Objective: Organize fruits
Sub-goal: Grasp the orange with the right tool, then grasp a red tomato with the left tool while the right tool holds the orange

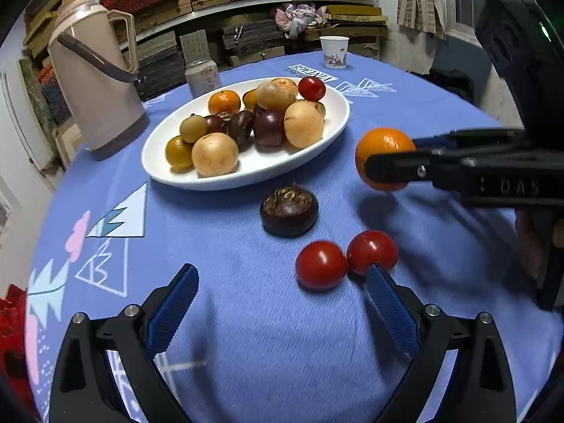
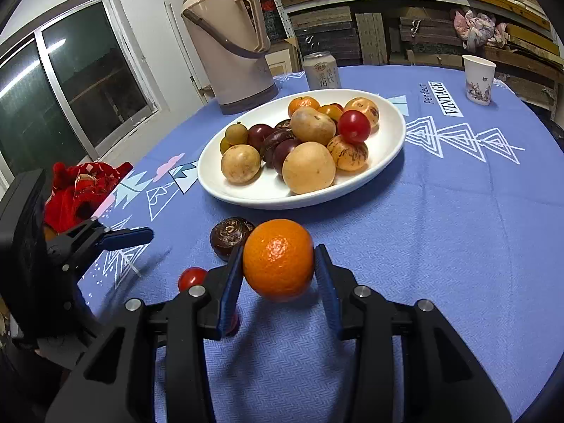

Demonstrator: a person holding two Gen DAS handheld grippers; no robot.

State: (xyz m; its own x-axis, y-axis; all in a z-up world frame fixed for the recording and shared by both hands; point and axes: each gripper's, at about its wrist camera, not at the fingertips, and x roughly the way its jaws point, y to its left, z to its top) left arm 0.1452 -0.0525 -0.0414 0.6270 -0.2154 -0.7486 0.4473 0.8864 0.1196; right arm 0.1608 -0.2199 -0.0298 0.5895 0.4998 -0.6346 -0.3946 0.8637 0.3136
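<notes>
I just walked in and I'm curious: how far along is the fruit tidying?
Mostly done: the white oval plate already holds a heap of fruit. In hand: the right gripper is clamped on a round orange tangerine. Left on the blue tablecloth: two red tomatoes and a dark brown chestnut-like fruit. The left gripper is open.

1. Tablecloth (image 2: pixel 458 211), blue, covering the worktop: a white label printed "VINTAGE" (image 2: pixel 445 99), with "Perfect" in smaller script beside it. In the left wrist view the same label (image 1: pixel 311 72) appears upside down.
2. Right gripper (image 1: pixel 387 162), black body, left wrist view: raised letters "DAS" (image 1: pixel 518 187); any characters before them are too faint to read.
3. Can (image 2: pixel 321 70) behind the plate: printed characters, too small to read.
4. Paper cup (image 2: pixel 478 79): a picture only, no legible text.
</notes>
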